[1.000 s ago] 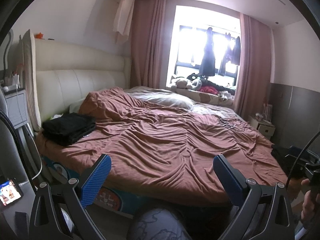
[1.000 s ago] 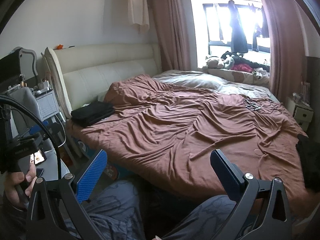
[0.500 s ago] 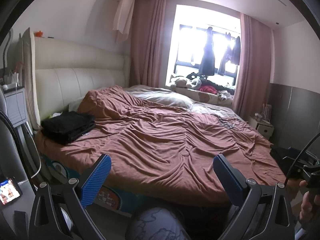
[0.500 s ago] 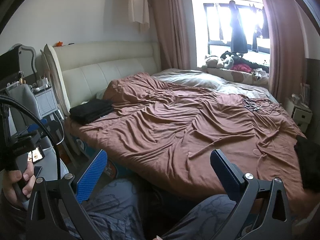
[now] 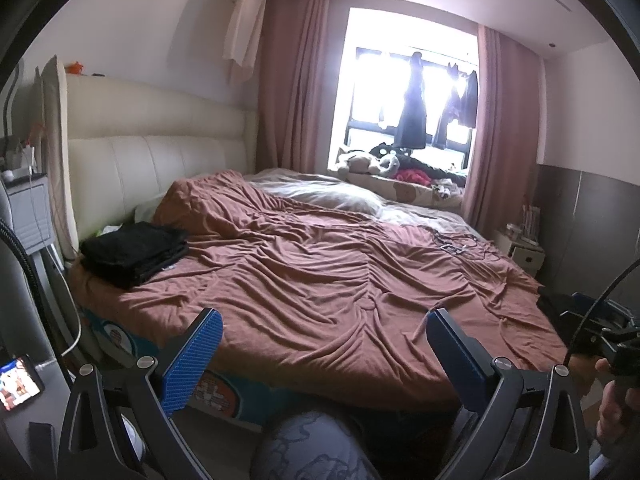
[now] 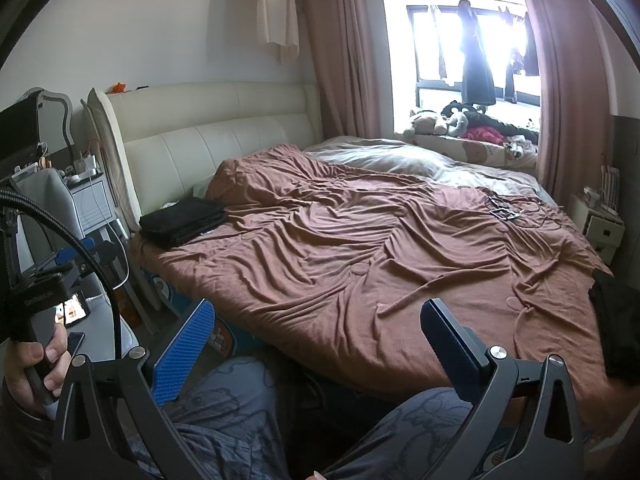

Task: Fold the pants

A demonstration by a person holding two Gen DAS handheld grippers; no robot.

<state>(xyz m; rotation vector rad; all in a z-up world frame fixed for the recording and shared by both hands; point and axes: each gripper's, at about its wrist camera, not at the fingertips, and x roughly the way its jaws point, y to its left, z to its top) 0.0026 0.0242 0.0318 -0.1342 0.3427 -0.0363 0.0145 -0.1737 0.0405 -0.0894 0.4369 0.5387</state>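
While beyond left tongs (image 5: 322, 316), rumpled blanket (image 5: 320, 248)

No legible text; print on black camera mount (image 6: 38, 298) too blurred.

- My left gripper (image 5: 324, 354) has black angular arms with silver round screws, and fingers (image 5: 192, 360) faced with blue ribbed pads.
- My right gripper (image 6: 316, 348) is built the same: black frame, silver screws, blue textured fingers (image 6: 182, 358).
- A black ribbed cable (image 6: 76, 248) arcs over one handle.
- My trousers (image 6: 224, 420) are grey-blue with a dark line pattern.
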